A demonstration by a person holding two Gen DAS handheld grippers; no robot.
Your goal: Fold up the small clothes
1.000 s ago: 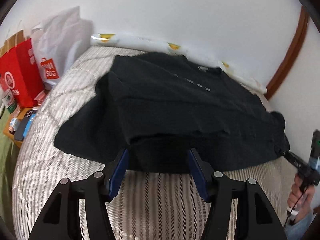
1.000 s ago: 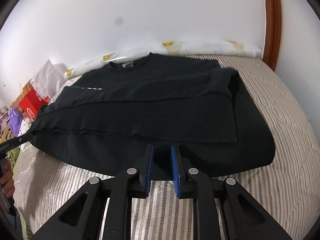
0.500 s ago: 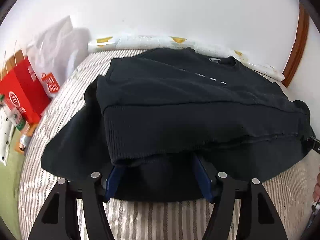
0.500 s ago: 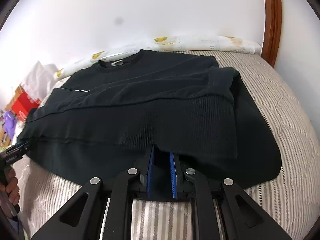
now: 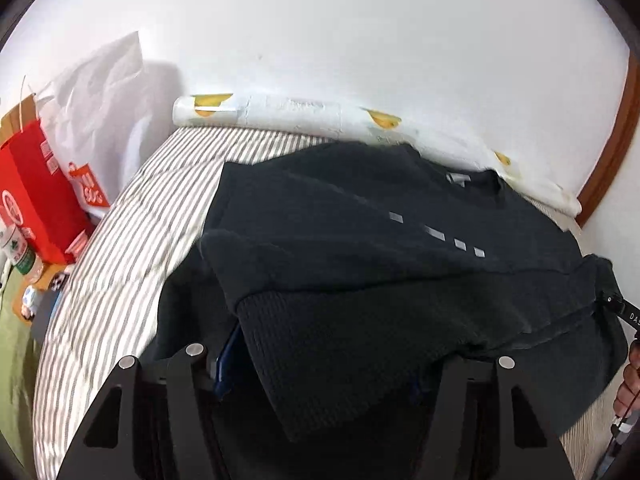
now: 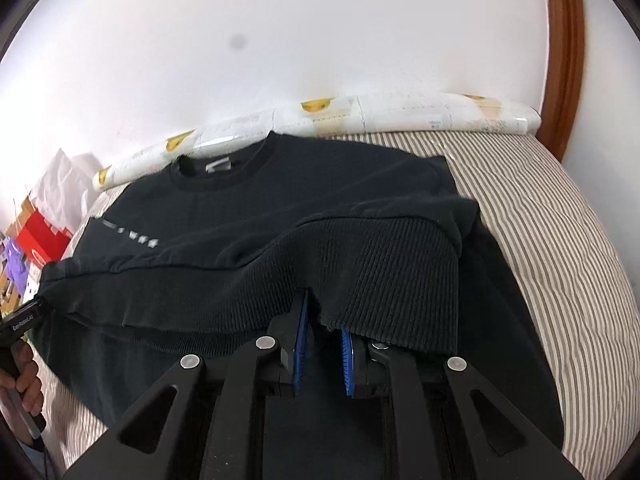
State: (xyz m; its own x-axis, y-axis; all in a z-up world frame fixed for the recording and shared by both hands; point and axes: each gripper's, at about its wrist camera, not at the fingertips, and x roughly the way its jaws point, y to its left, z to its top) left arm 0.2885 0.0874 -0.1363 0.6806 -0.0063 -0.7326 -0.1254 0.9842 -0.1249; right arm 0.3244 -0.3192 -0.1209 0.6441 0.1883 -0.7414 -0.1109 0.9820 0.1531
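Note:
A black sweatshirt (image 5: 360,240) lies on the striped bed (image 5: 120,280) with its collar (image 6: 224,180) toward the wall. Its ribbed hem hangs over my left gripper (image 5: 320,360). The jaws stand wide and are closing on a thick fold of the cloth. Only the left blue pad (image 5: 226,360) shows. My right gripper (image 6: 320,312) is shut on the ribbed hem (image 6: 380,272), which is lifted off the lower layer. Each gripper also shows at the edge of the other's view: the right gripper (image 5: 624,312) and the left gripper (image 6: 24,320).
A white roll with yellow prints (image 5: 280,112) lies along the wall behind the collar. A red bag (image 5: 36,192) and a white bag (image 5: 100,92) stand left of the bed, above small items on the floor. A wooden frame (image 6: 564,40) rises at the right. A hand (image 6: 20,376) holds the left gripper.
Both grippers have moved forward toward the collar, carrying the near edge with them. The ribbed hem now drapes over the left fingers and hides the right pad.

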